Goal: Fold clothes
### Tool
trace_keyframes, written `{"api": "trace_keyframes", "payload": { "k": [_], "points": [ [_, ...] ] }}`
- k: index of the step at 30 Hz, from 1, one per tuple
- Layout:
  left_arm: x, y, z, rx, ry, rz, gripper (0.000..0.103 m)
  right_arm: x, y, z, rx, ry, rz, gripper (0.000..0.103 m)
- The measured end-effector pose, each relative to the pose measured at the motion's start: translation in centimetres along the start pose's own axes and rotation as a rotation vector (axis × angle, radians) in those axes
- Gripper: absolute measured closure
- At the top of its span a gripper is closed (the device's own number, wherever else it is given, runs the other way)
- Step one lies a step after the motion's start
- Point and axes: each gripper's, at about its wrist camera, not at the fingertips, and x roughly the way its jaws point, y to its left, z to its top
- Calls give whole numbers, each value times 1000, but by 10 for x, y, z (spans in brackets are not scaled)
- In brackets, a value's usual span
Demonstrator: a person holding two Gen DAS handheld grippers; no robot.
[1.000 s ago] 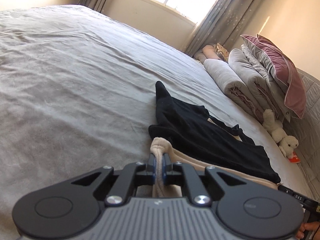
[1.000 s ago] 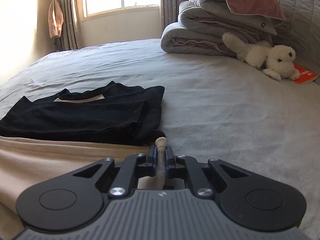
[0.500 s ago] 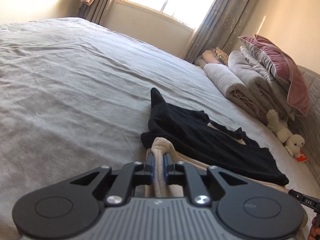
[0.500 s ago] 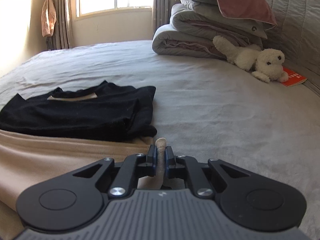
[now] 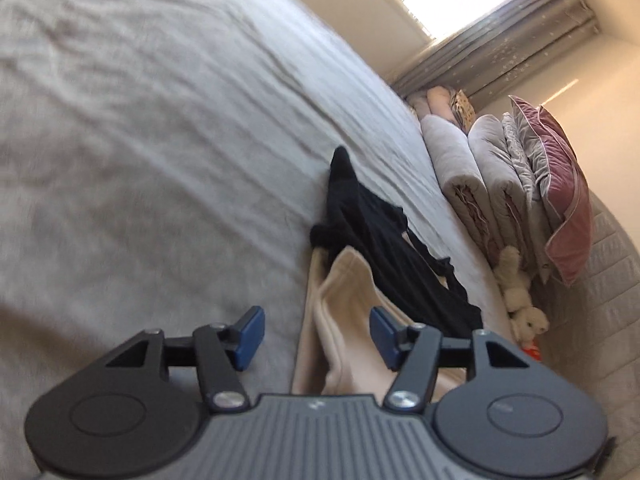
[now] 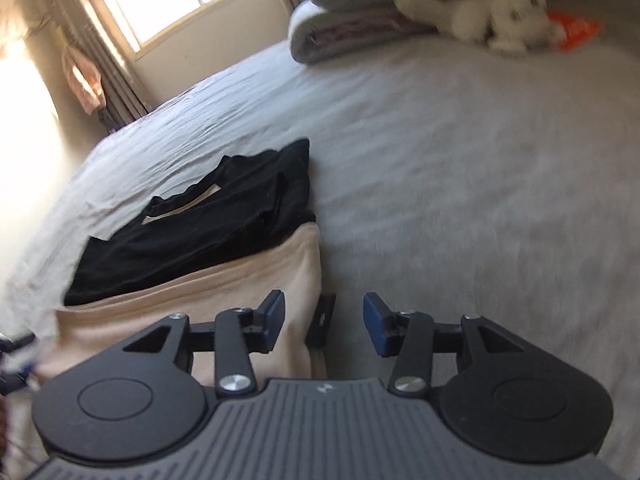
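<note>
On the grey bed (image 6: 460, 152), toward the side nearest both cameras, a beige garment (image 6: 224, 296) lies spread flat with a black garment (image 6: 208, 216) resting on its far part, the two overlapping along the beige one's upper edge. From the right wrist view the black piece reads as a tidy layered rectangle with a pale neck label showing, so it looks folded; from the left wrist view its near end is more rumpled, with a strap or sleeve trailing off one side. The beige piece (image 5: 348, 308) shows a doubled layer along its near edge in the left view, which I take as one fold made and more left to do, though how many layers it holds cannot be told. The left gripper (image 5: 316, 334) has its blue pads spread wide and holds nothing; the beige cloth sits between them without being pinched. The right gripper (image 6: 324, 322) is likewise spread and empty, poised over the beige garment's right-hand corner, with a small dark part visible between its pads that I cannot identify. Both views are blurred. At the head of the bed, well apart from the clothes, sit stacked folded quilts (image 5: 480, 184), a pink pillow (image 5: 560, 184) and a white plush toy (image 6: 492, 12).
</note>
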Motion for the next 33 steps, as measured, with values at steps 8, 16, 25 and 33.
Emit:
{"api": "trace_keyframes", "payload": {
  "k": [8, 16, 25, 33],
  "points": [
    [7, 13, -6, -81, 104, -85, 42, -2, -34, -11, 298, 145, 186, 51],
    [23, -4, -15, -10, 130, -81, 44, 18, -25, -10, 304, 145, 243, 49],
    [24, -12, -33, 4, 79, 13, 90, 30, -22, -11, 279, 157, 213, 89],
    [-16, -20, -38, -42, 53, 31, 92, -1, -25, -11, 322, 164, 264, 91]
  ]
}}
